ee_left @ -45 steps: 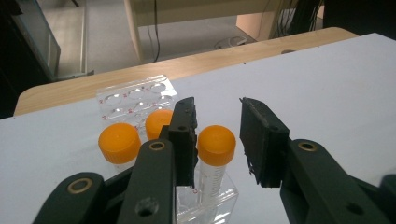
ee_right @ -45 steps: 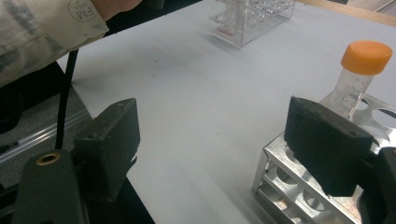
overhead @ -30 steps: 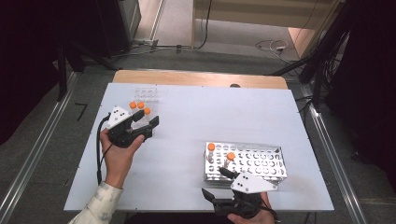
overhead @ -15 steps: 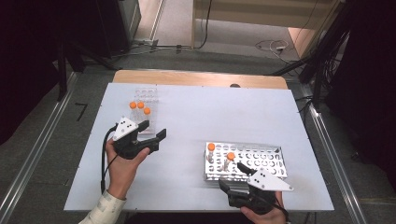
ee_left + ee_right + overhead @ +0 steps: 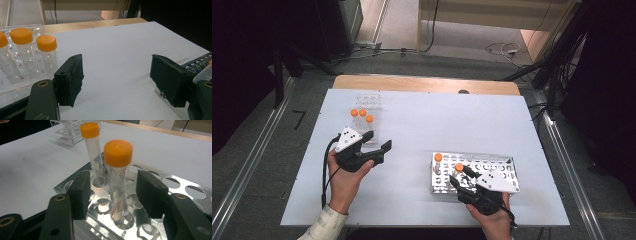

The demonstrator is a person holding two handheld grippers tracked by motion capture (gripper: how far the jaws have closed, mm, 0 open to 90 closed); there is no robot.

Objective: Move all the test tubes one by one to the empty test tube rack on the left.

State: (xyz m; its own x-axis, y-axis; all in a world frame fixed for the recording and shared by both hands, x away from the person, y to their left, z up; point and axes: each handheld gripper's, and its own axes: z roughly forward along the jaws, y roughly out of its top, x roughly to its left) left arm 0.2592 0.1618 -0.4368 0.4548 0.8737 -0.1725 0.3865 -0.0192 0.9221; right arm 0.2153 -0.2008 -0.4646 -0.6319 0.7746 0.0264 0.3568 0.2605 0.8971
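having slid forward over the near edge of the metal rack [image 5: 507, 162] since the earlier frame, right gripper [image 5: 460, 174] now bracketing the nearer orange-capped tube [image 5: 117, 171], jaws having just been closing but not yet pressing on it, a gap showing on either side in the right gripper view. standing upright in a hole toward the rack's near left corner, that tube; second tube [image 5: 92, 147] standing just beyond it, apart. left gripper [image 5: 380, 141] having drifted back and right from the clear rack [image 5: 368, 98], now hovering over bare white table [image 5: 442, 120], jaws standing well open and holding nothing; three capped tubes [image 5: 47, 53] waiting in the clear rack at far left. looking like the grasp step on a rack-to-rack transfer. next, probably: finishing the squeeze below the cap, then lifting straight up to clear the hole without tilting into the neighbouring tube.
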